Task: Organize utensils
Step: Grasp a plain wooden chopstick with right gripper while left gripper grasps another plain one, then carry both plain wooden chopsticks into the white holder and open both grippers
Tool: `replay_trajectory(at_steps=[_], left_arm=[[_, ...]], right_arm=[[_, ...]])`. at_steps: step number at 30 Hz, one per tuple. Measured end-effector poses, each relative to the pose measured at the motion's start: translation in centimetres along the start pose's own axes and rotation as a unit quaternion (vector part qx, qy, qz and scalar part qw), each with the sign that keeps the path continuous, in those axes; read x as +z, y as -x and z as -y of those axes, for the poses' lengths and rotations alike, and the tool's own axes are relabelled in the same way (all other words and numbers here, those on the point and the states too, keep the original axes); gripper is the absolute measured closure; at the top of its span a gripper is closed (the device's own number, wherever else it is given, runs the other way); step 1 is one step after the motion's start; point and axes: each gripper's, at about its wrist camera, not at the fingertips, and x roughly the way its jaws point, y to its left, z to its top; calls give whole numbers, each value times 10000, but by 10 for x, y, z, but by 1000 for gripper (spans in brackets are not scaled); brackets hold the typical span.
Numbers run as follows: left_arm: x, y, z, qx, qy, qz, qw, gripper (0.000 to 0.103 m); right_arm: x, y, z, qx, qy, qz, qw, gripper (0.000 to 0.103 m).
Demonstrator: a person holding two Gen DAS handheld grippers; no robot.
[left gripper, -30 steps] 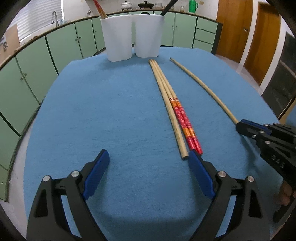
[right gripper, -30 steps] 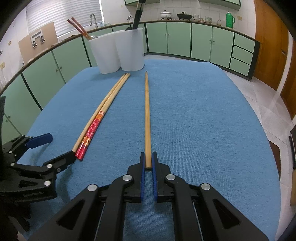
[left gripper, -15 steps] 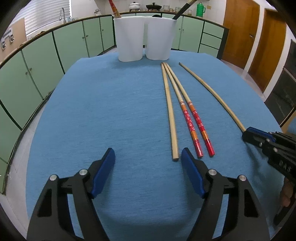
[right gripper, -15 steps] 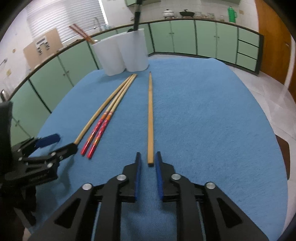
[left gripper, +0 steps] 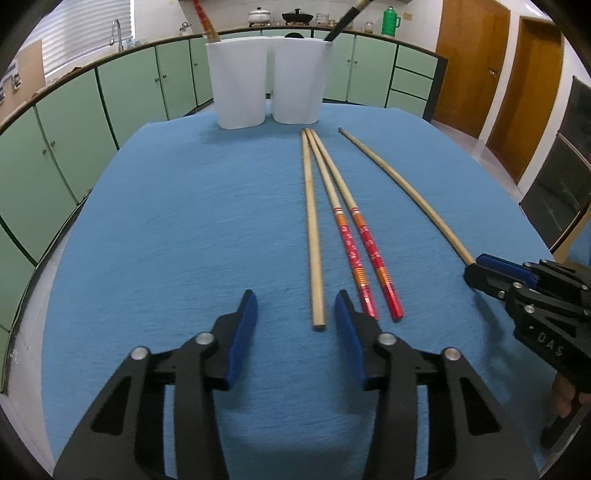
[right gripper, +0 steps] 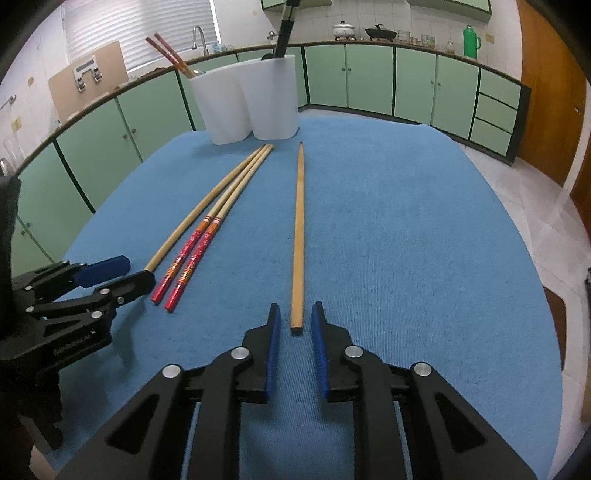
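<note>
Several chopsticks lie on the blue cloth (left gripper: 166, 229). A plain wooden chopstick (left gripper: 311, 229) lies left of two red-handled chopsticks (left gripper: 360, 258). My left gripper (left gripper: 295, 314) is open, its fingers on either side of that plain chopstick's near end. A second plain chopstick (right gripper: 298, 236) lies apart to the right. My right gripper (right gripper: 294, 325) is open, its fingers either side of this one's near end. Two white holders (left gripper: 269, 88) stand at the far edge, with red chopsticks (right gripper: 170, 55) in the left one and a dark utensil (right gripper: 284, 29) in the right one.
The table is round, with its cloth edge close on all sides. Green kitchen cabinets (right gripper: 369, 81) curve around behind. Wooden doors (left gripper: 480, 66) stand at the right. My right gripper shows at the right in the left wrist view (left gripper: 480, 269).
My right gripper has opened and let go of the plain chopstick, which lies on the cloth. My left gripper has shifted right and narrowed around the other plain chopstick's end.
</note>
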Motion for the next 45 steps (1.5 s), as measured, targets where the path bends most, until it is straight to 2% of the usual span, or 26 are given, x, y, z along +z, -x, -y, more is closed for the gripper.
replay_trajectory(at_steps=[3, 6, 14, 22, 29, 34, 45], left_arm=[[0, -1, 7, 98, -104, -4, 9999, 75], [1, -2, 13, 141, -209, -4, 9997, 97], [8, 10, 5, -51, -33, 50, 10000, 97], [36, 73, -3, -2, -203, 692, 9974, 97], [72, 120, -8, 41, -236, 1359, 9904, 97], [94, 143, -1, 12, -422, 1684, 9848, 97], [125, 163, 10, -251, -737, 1922, 9783, 97]], right_arm=[[1, -1, 0, -35, -16, -2, 10000, 94], [2, -1, 1, -38, -43, -2, 10000, 96], [9, 9, 5, 51, -105, -85, 9999, 96], [37, 52, 7, 2, 59, 244, 9997, 96], [76, 92, 1, 56, 360, 618, 9974, 96], [112, 122, -3, 237, 571, 963, 9934, 96], [178, 150, -16, 608, 1025, 1127, 9865, 96]])
